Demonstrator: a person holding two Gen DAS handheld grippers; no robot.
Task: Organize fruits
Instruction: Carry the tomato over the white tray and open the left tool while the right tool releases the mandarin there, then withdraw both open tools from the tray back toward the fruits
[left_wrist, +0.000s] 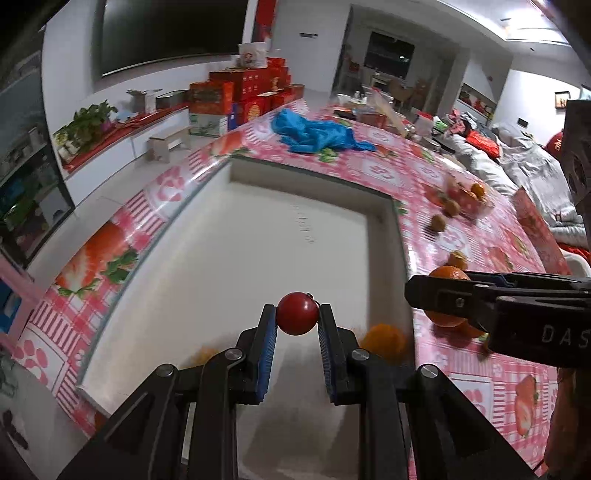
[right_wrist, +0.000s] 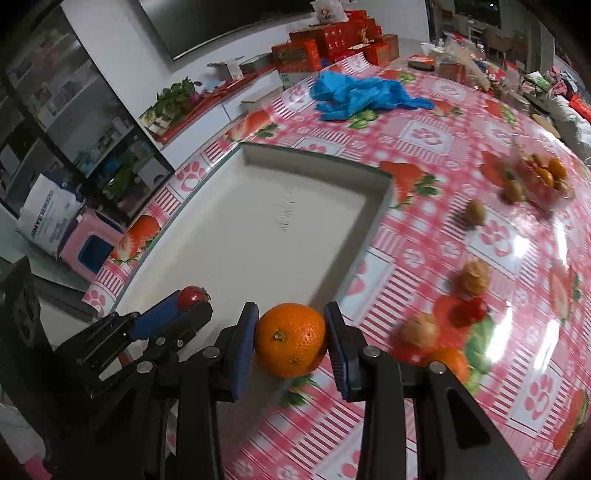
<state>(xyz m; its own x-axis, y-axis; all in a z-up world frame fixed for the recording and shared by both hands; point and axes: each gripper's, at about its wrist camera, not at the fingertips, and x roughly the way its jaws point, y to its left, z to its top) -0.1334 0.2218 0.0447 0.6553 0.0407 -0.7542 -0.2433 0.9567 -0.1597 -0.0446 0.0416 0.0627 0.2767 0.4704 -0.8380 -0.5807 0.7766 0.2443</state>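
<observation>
My left gripper is shut on a small red tomato and holds it above the near end of the white tray. It also shows in the right wrist view, with the tomato at its tip. My right gripper is shut on an orange mandarin over the tray's near right rim. It shows in the left wrist view with the mandarin. A mandarin lies in the tray's near right corner, and another blurred orange fruit lies at the near left.
Walnuts, a red tomato, another mandarin and a clear box of fruit lie on the pink tablecloth right of the tray. Blue gloves lie beyond the tray. Red boxes stand at the back.
</observation>
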